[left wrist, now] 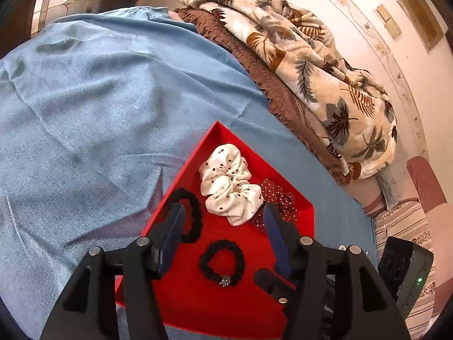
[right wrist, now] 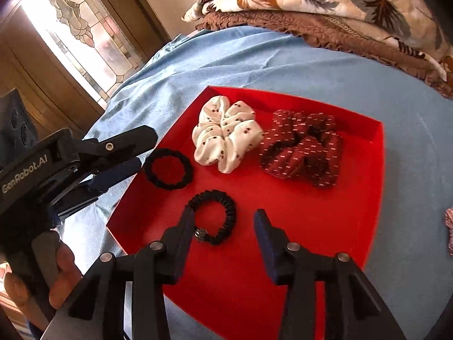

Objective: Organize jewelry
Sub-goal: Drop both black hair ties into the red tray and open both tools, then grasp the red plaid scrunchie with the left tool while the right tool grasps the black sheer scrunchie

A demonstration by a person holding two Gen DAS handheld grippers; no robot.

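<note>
So there's a red tray (right wrist: 376,187) sitting on a blue sheet (right wrist: 226,59), and four hair ties are lying in it. From the right wrist view, taking the tray's middle as the clock centre: a white scrunchie (right wrist: 226,134) with little dark dots is up around 11 o'clock, a dark red dotted scrunchie (right wrist: 301,151) is just beside it at about 1 o'clock with the edges touching, a plain black hair tie (right wrist: 168,168) is out at 9 o'clock near the tray's left wall, and a black ribbed hair tie (right wrist: 215,216) with a small sparkly bead sits around 7 o'clock.

The right gripper (right wrist: 222,221) has its jaws parted over the tray. The beaded tie lies between them; the left finger overlaps its edge, the right one is clear of it, so nothing is clamped.

The left gripper (right wrist: 138,153) comes in from 9 o'clock, jaws apart too, tips next to the plain black tie. In its own view that tie (left wrist: 185,215) loops around the left fingertip and isn't pinched. A hand (right wrist: 61,272) grips its handle at lower left.

A leaf-print blanket (right wrist: 339,2) is piled over a brown quilt (right wrist: 311,32) past the tray at 12 o'clock.
</note>
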